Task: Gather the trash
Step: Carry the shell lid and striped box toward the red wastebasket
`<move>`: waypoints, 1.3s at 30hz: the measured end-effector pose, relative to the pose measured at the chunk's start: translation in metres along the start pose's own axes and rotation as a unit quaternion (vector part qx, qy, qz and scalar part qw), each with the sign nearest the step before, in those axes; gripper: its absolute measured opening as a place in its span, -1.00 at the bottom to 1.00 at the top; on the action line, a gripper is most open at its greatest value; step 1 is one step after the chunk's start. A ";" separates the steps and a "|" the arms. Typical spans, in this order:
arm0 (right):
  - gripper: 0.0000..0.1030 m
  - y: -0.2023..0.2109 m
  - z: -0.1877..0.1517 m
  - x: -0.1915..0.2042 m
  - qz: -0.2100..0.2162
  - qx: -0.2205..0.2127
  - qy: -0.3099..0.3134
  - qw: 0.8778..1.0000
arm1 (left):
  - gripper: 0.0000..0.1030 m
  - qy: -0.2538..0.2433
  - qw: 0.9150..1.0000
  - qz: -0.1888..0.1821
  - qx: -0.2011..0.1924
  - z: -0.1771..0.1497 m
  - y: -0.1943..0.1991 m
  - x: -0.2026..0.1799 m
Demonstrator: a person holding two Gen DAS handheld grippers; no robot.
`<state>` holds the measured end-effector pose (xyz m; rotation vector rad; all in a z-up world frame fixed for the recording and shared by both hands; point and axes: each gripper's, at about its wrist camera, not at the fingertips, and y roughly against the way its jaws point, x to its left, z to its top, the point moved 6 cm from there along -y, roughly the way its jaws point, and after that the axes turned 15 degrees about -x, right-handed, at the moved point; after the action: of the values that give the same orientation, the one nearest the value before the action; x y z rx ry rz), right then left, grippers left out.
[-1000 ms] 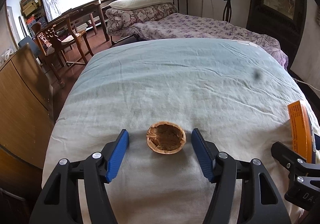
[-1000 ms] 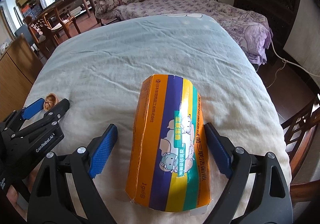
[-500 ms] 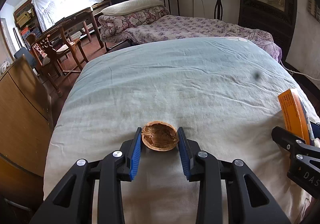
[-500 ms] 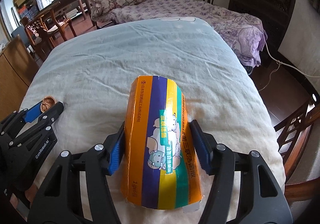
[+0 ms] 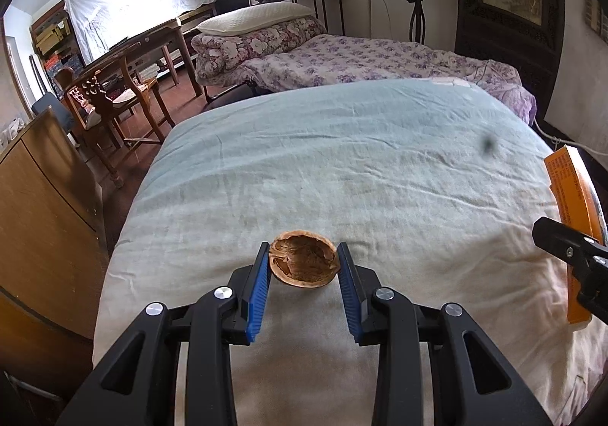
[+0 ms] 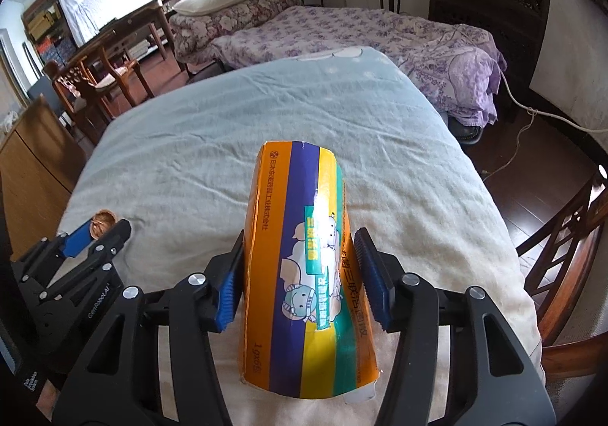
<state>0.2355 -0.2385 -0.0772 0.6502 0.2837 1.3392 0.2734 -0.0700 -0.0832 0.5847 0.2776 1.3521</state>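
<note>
My left gripper (image 5: 303,266) is shut on a brown walnut half-shell (image 5: 303,263), hollow side up, just above the pale blanket (image 5: 342,160). My right gripper (image 6: 300,270) is shut on an orange, purple, yellow and green cardboard box (image 6: 300,255) and holds it lengthwise over the blanket (image 6: 228,122). The box's orange edge (image 5: 570,213) shows at the right of the left wrist view. The left gripper with the shell (image 6: 102,222) shows at the left of the right wrist view.
A wooden cabinet (image 5: 41,198) stands close on the left. A wooden chair (image 5: 110,95) and desk lie beyond it. A floral bed (image 5: 361,57) is behind the blanket. Another wooden chair (image 6: 562,236) and a white cable (image 6: 532,110) are on the floor to the right.
Both grippers closed: the left on the walnut shell, the right on the box. Both objects have since lifted slightly off the blanket.
</note>
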 end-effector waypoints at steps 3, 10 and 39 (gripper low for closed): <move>0.06 0.007 0.005 0.002 0.006 -0.013 0.001 1.000 | -0.34 0.010 1.000 -0.001 -0.006 0.004 0.006 0.003; 0.06 0.022 0.015 0.002 0.020 -0.027 -0.012 0.999 | -0.34 0.024 0.999 -0.002 -0.023 0.019 0.022 0.006; 0.06 0.124 -0.016 -0.004 0.085 -0.092 -0.049 0.991 | -0.34 0.079 0.991 -0.017 -0.109 0.000 0.171 -0.006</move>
<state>0.1262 -0.2267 -0.0183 0.5917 0.0245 1.4725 0.1302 -0.0578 0.0086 0.2909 0.2624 1.3768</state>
